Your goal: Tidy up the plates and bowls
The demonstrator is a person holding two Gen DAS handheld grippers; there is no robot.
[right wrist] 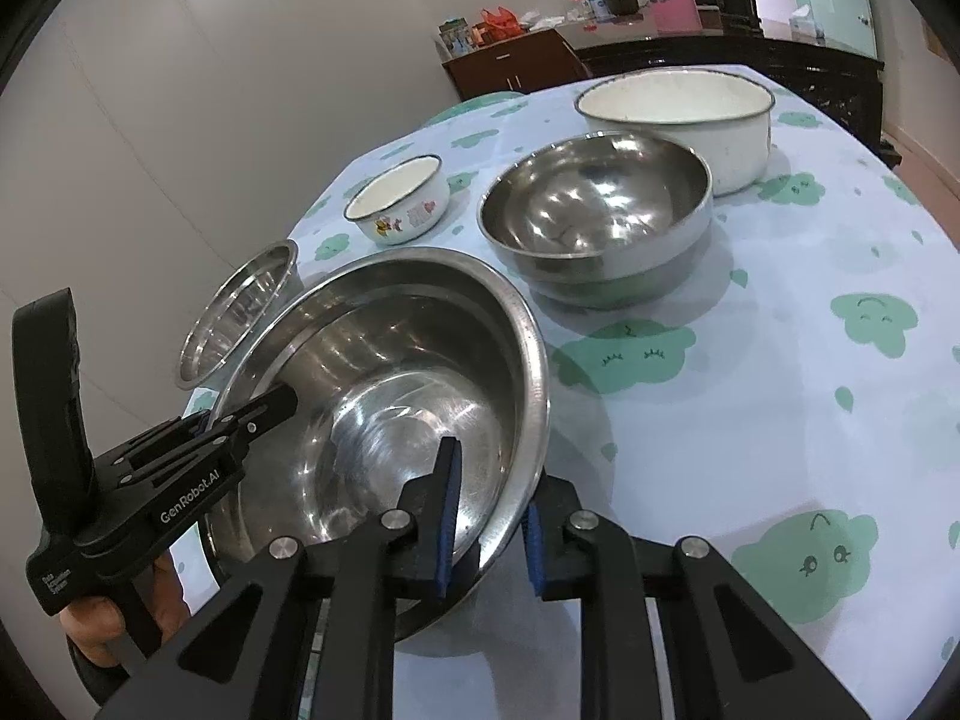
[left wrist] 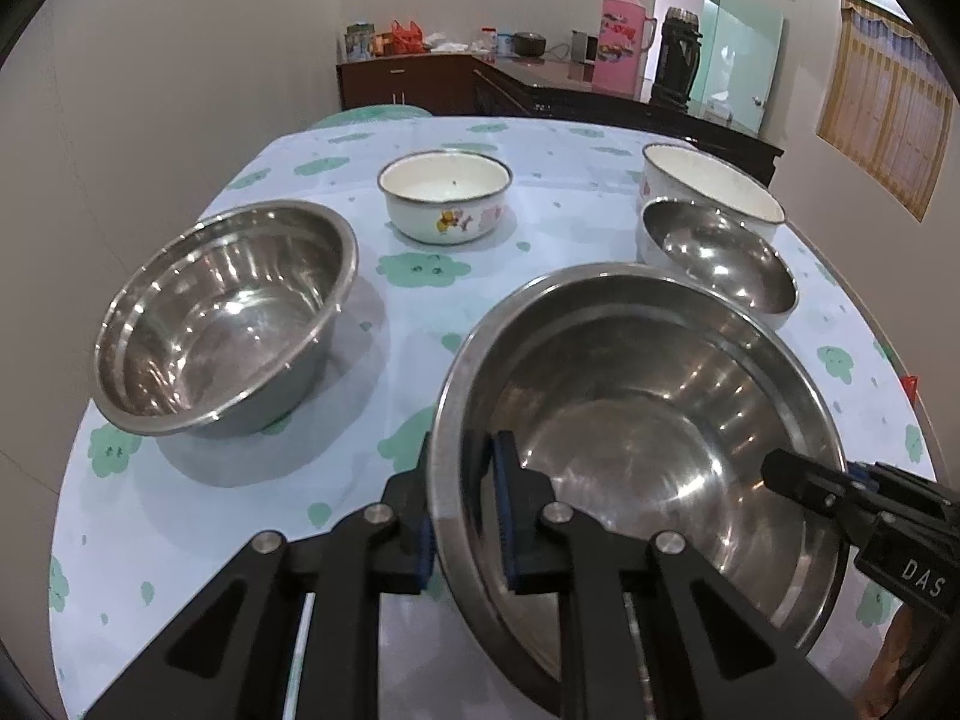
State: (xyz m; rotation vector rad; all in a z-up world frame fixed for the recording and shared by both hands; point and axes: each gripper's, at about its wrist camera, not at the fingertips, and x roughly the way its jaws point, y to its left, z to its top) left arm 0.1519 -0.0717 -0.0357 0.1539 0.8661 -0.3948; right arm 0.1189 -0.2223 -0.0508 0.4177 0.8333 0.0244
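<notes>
- Currently, the large steel bowl (left wrist: 648,420) sits at the near edge of the surface (left wrist: 420,312), which is covered by a pale blue cloth printed with green clouds.
- The left gripper (left wrist: 465,516) straddles the bowl's left rim: one blue-padded finger is outside the wall, the other inside, and the jaws are closed on the rim.
- The right gripper (right wrist: 489,522) straddles the opposite rim of the same bowl (right wrist: 384,396) in the same way, one pad inside and one outside, jaws clamped on the rim.
- In the left wrist view the bowl appears tilted; whether its base touches the surface cannot be determined.
- A medium steel bowl (left wrist: 222,318) stands upright to the left of the large bowl, apart from it.
- A small enamel bowl (left wrist: 445,195) with cartoon decals stands farther back, near the middle of the surface.
- A double-walled steel bowl (right wrist: 597,216) stands behind the large bowl on the right side.
- A large white enamel bowl (right wrist: 678,120) stands just behind the double-walled bowl; contact between them cannot be confirmed.
- A pink thermos flask (left wrist: 618,39) and a dark kettle (left wrist: 678,57) stand on a dark wooden sideboard (left wrist: 420,84) beyond the surface.
</notes>
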